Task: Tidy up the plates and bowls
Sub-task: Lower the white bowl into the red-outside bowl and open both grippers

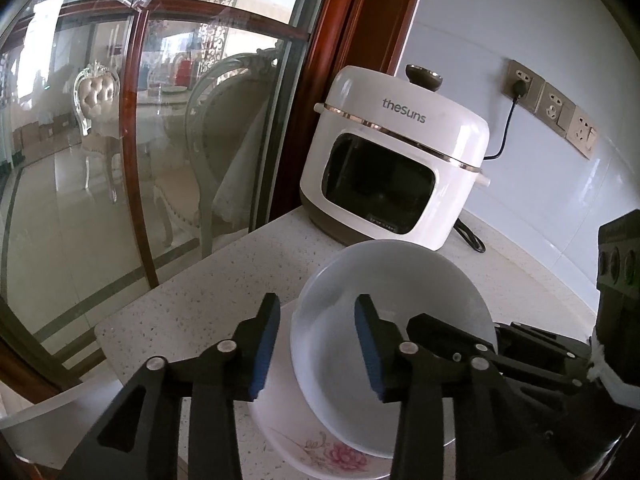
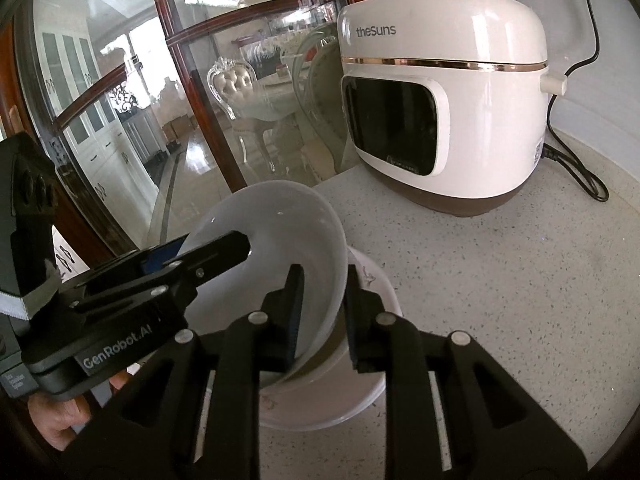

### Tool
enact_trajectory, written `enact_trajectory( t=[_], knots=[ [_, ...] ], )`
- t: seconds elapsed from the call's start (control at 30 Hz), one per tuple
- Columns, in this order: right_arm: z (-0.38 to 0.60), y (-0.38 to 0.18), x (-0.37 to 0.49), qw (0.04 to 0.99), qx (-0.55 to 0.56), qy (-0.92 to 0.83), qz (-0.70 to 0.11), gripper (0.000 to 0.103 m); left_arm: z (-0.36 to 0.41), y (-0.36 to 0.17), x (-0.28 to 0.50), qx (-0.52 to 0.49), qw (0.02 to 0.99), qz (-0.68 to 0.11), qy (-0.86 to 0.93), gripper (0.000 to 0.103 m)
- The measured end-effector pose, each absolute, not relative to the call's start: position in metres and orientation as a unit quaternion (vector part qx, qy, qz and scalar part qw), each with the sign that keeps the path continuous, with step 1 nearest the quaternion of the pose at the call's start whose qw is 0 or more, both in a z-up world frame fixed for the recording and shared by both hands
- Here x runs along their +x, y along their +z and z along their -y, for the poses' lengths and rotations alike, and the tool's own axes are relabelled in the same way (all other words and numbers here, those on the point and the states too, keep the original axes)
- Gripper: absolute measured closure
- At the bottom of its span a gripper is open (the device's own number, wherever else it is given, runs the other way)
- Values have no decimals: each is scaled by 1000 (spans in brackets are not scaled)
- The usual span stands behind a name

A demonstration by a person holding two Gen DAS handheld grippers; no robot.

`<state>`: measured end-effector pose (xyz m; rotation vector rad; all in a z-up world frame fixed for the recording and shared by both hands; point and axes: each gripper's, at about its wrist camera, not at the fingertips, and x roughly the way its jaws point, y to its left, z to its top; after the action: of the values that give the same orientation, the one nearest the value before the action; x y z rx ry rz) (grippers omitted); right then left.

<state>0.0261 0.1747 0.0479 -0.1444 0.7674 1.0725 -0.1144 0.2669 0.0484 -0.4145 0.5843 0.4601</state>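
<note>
The white bowl [image 2: 276, 264] tips over the flowered bowl [image 1: 320, 452] on the table [image 2: 500, 280]. Both tongs [image 1: 316, 344] [image 2: 320, 316] stand apart around its rim, not squeezing. It looks nearly stacked, not yet sitting flat

White cooker [image 1: 394, 156] on speckled counter [image 1: 208, 280], plugged into wall socket [image 1: 523, 85]; glass door [image 1: 120, 120] behind.

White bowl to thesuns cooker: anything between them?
Nothing. Bare speckled countertop separates the white bowl from the cooker; both wrist views show it.
</note>
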Motion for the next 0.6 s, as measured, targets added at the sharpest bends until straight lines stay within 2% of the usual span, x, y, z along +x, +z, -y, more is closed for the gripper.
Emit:
enact_trajectory(
  t=[0.23,0.3,0.4,0.6],
  knots=[
    [-174,48,25,780,-59,510,-357,63,-279,51,-123,-221,909,-272,227,59],
    [-173,48,25,777,-54,516,-357,53,-283,47,-121,-238,906,-280,211,59],
    [-170,50,26,774,-42,524,-354,44,-283,41,-118,-247,903,-289,199,60],
    [-161,52,33,775,-10,524,-353,41,-285,34,-115,-257,899,-299,193,66]
  ],
)
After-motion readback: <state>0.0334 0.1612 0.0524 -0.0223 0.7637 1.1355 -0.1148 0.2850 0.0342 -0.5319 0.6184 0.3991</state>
